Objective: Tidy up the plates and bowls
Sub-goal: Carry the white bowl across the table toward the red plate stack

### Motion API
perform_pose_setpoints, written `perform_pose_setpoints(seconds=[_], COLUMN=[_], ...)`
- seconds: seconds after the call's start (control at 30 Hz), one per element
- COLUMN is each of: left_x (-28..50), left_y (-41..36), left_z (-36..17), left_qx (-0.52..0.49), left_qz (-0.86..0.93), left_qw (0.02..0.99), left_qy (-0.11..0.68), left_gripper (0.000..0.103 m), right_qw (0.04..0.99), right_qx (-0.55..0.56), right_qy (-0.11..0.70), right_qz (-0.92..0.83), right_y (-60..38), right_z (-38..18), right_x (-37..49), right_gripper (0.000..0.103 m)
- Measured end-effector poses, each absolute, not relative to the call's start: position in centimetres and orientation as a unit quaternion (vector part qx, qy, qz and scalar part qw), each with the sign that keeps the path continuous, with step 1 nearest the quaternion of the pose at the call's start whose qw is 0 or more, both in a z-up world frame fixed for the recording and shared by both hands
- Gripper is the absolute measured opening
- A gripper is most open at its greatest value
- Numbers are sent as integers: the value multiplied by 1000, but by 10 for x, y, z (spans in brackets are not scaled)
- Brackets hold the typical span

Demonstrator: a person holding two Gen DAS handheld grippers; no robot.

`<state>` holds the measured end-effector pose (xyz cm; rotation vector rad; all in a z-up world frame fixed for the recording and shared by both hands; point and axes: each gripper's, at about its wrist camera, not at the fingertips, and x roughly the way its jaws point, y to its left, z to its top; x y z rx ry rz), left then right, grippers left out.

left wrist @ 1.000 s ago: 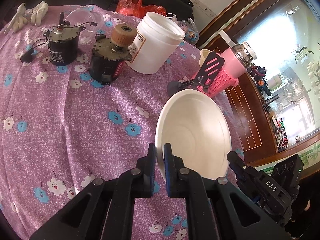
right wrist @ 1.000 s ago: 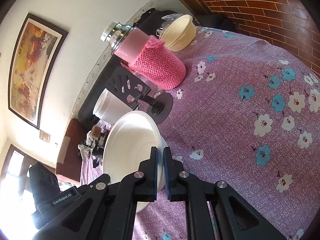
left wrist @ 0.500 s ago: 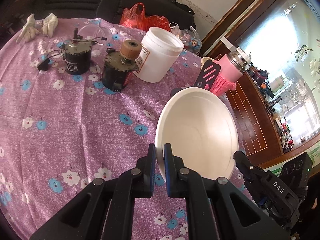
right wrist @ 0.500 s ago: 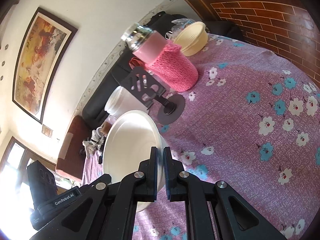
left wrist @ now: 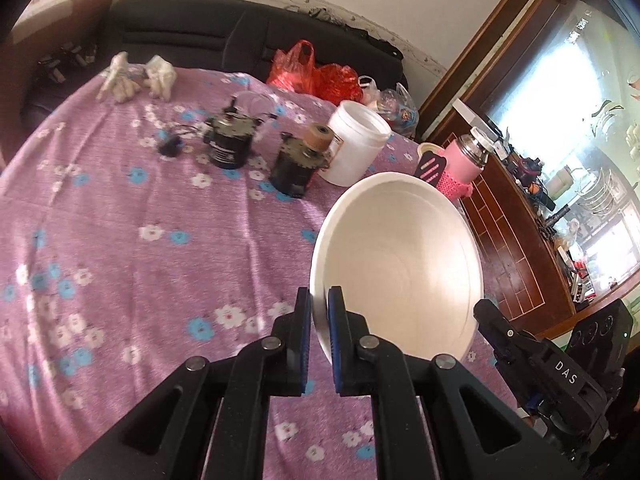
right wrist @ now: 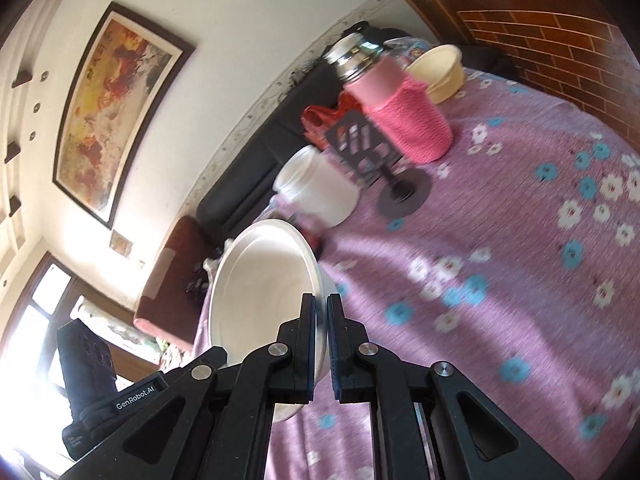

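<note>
A large white bowl is held in the air above the purple flowered tablecloth. My left gripper is shut on its near rim. My right gripper is shut on the opposite rim, and the bowl shows tilted in the right wrist view. The right gripper's body shows at the bowl's far side in the left wrist view. A cream bowl sits at the table's far end behind a pink flask.
On the table stand a white plastic jar, two dark motors, a black phone stand and white gloves. A red bag lies on a black sofa behind.
Both grippers have lifted the white bowl higher above the table and tilted it; the table objects look smaller and farther away.
</note>
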<state>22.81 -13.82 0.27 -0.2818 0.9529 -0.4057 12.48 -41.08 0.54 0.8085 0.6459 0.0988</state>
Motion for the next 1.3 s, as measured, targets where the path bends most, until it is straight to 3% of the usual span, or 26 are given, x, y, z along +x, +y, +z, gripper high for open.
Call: perform_pose_setpoints(seconds=[0.8, 1.3], left_x=[77, 4], left_y=[59, 157], left_z=[67, 71], left_qx=[-150, -176], left_qz=[-56, 27], left_qw=[922, 928], left_qy=[352, 328], left_gripper=[9, 9], right_qw=[873, 863], right_qx=[319, 269], right_qy=[315, 333], right_qz=[191, 269], right_y=[-206, -90], right_z=[54, 62], right_x=[71, 41], right_gripper=[7, 7])
